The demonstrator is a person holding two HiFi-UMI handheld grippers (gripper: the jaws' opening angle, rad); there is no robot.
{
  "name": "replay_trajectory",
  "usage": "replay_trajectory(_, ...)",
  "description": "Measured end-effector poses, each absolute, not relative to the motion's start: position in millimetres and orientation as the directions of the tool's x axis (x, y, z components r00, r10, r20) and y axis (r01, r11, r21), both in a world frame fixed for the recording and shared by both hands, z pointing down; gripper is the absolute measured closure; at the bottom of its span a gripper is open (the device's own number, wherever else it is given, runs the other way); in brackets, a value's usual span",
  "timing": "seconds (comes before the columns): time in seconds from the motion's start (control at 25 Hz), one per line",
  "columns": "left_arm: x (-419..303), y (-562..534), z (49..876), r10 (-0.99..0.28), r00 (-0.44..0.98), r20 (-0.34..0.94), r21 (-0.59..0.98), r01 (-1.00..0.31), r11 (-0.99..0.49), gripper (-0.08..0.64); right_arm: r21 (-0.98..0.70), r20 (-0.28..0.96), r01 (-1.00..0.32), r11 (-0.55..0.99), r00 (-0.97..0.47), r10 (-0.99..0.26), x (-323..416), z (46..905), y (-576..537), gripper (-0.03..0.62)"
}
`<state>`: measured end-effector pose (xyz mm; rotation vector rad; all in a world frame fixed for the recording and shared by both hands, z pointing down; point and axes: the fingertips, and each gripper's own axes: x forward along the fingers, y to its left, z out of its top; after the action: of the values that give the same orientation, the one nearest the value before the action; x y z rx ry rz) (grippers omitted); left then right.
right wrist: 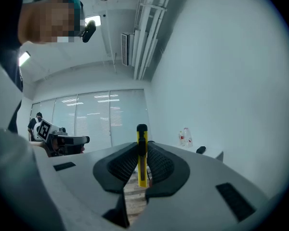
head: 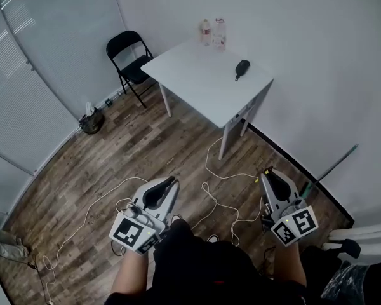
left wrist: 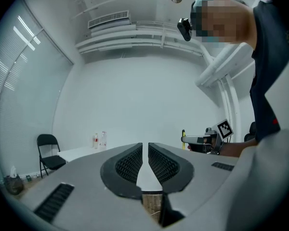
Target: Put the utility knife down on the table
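A yellow utility knife (right wrist: pixel 142 134) with a black tip stands upright between the jaws of my right gripper (right wrist: pixel 143 148), which is shut on it. From the head view the right gripper (head: pixel 268 175) is held low at the right over the wooden floor, with a bit of yellow knife (head: pixel 256 179) at its tip. My left gripper (head: pixel 168 184) is beside it at the left; its jaws (left wrist: pixel 144 150) are closed with nothing between them. The white table (head: pixel 203 88) stands well ahead of both grippers, against the wall.
On the table lie a black object (head: pixel 242 67) and two bottles (head: pixel 213 32) at the far edge. A black folding chair (head: pixel 130 59) stands left of the table. White cables (head: pixel 209 192) trail over the floor. A dark bag (head: pixel 91 121) sits by the left wall.
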<state>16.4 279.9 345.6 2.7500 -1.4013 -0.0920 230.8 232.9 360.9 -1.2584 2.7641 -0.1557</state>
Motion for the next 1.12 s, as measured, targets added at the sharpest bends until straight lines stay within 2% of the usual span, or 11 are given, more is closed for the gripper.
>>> replay_trajectory(0.44,-10,186,354,-0.783,0.618,-0.068,0.066,-0.781,-0.622,0.509,-0.103,-0.022,-0.78,0.617,-0.619,-0.785,203,362,152,0.523)
replay_trajectory(1.12,-155,-2,364,-0.718,0.696,0.003,0.07,-0.716,-0.694,0.509,-0.054,0.053,-0.851,0.523,-0.526,-0.849,61,357,-14,0.523)
